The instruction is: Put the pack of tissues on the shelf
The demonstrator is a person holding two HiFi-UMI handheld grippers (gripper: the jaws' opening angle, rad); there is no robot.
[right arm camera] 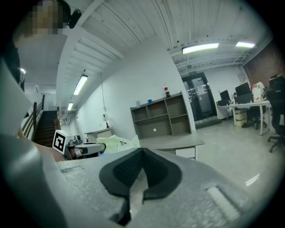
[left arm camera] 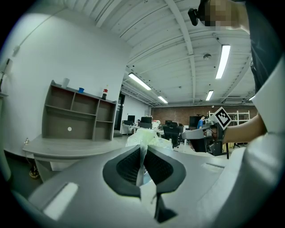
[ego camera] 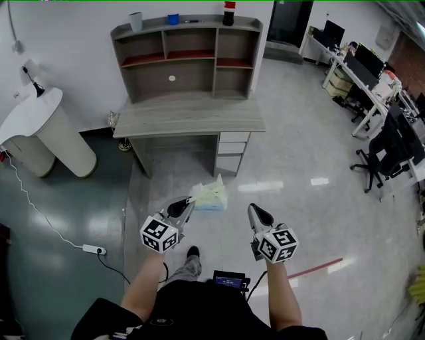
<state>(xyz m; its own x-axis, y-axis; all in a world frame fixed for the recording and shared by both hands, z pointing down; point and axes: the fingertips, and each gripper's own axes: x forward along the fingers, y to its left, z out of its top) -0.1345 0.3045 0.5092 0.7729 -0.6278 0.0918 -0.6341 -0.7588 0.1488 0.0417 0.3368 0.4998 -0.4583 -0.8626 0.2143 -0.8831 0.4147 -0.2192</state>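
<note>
Well short of the shelf [ego camera: 186, 56], I hold the tissues [ego camera: 211, 196] above the floor, left gripper [ego camera: 188, 204] pinching a fold of their wrapper, right gripper [ego camera: 255, 211] pressed together, empty; the pack looks light, soft, slippery, likely steadier gripped across its body.

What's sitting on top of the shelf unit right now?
Atop the shelf unit: a pale cup, a small blue container and a dark bottle. A flat dark item is too small to identify.
</note>
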